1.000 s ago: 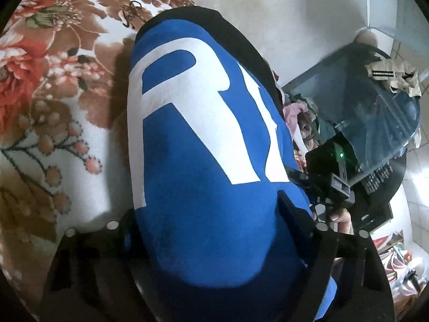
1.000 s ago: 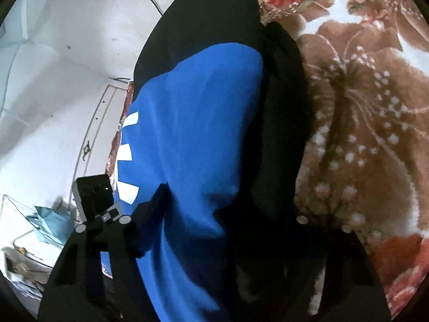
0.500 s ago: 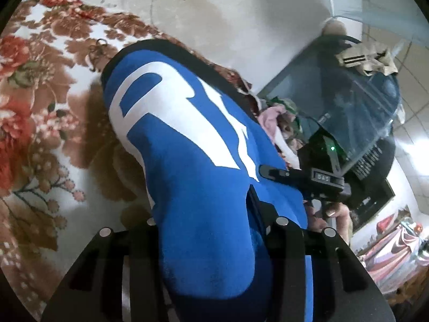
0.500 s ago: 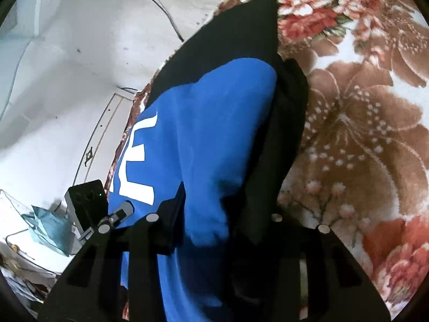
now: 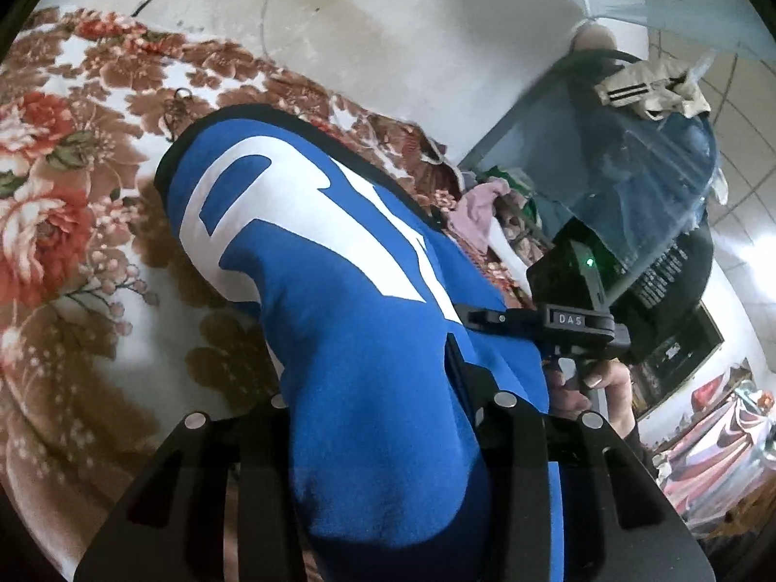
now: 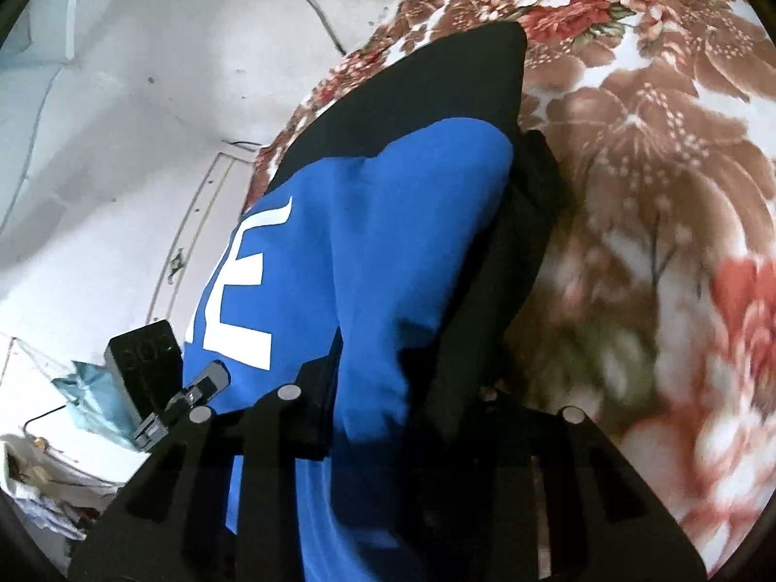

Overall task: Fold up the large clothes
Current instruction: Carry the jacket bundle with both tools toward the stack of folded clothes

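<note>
Left gripper (image 5: 383, 417) and right gripper (image 6: 388, 388) clamped, pointing downward.

My left camera sits just behind my left fingers (image 5: 300, 436), looking forward and down, very near the garment (image 5: 349, 339) between them. My right camera does likewise behind my right fingers (image 6: 310, 417). Both share the garment and blanket (image 5: 72, 242); each sees the other gripper beyond its fingers.

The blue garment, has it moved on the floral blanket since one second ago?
Yes. The blue garment is lifted toward the camera: more floral blanket shows around its far edge, with both grippers closing on it.
</note>
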Demonstrator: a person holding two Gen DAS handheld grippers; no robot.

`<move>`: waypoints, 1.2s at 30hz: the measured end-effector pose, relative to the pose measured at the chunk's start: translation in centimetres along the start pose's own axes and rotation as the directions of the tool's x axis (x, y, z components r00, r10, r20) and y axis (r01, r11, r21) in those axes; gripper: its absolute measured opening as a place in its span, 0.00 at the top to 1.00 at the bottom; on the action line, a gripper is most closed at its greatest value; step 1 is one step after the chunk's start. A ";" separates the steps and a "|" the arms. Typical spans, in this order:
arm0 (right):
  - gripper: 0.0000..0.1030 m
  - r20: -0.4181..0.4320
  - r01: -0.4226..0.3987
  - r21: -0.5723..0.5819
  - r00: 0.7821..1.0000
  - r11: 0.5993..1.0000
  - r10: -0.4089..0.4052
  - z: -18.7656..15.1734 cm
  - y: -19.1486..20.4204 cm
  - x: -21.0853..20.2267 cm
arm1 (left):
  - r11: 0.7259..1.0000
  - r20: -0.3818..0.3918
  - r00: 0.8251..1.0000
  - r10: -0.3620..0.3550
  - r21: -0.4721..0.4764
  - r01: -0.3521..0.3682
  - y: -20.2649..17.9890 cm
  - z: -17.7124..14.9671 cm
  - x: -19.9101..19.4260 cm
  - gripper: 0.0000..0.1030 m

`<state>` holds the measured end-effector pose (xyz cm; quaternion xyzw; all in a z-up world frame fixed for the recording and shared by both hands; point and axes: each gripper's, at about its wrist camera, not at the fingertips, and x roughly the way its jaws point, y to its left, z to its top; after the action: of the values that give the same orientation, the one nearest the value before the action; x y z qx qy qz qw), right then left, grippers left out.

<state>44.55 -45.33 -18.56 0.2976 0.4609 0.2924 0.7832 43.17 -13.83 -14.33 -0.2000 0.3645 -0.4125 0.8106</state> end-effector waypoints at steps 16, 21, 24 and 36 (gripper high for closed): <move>0.69 0.291 0.114 0.028 0.950 0.993 -0.117 -8.0 3.2 -26.3 | 0.936 -0.088 0.975 -0.206 0.272 0.223 -22.5 1.5 3.1 0.63; 0.69 0.400 0.211 0.112 0.885 0.971 -0.239 -12.6 1.1 -37.5 | 0.863 -0.199 0.924 -0.326 0.337 0.377 -31.7 0.8 9.2 0.63; 0.69 0.458 0.254 0.193 0.831 0.948 -0.316 -15.2 -0.7 -43.7 | 0.813 -0.264 0.874 -0.409 0.329 0.480 -37.1 0.4 13.6 0.63; 0.69 0.566 0.344 0.543 0.525 0.766 -0.636 -26.8 -9.3 -57.5 | 0.504 -0.572 0.591 -0.568 0.326 0.800 -51.3 -4.8 32.0 0.63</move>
<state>-0.95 -88.25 -4.56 0.3819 0.2243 -0.1781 0.8787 25.26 -69.75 0.98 0.0005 0.2694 -0.8222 0.5015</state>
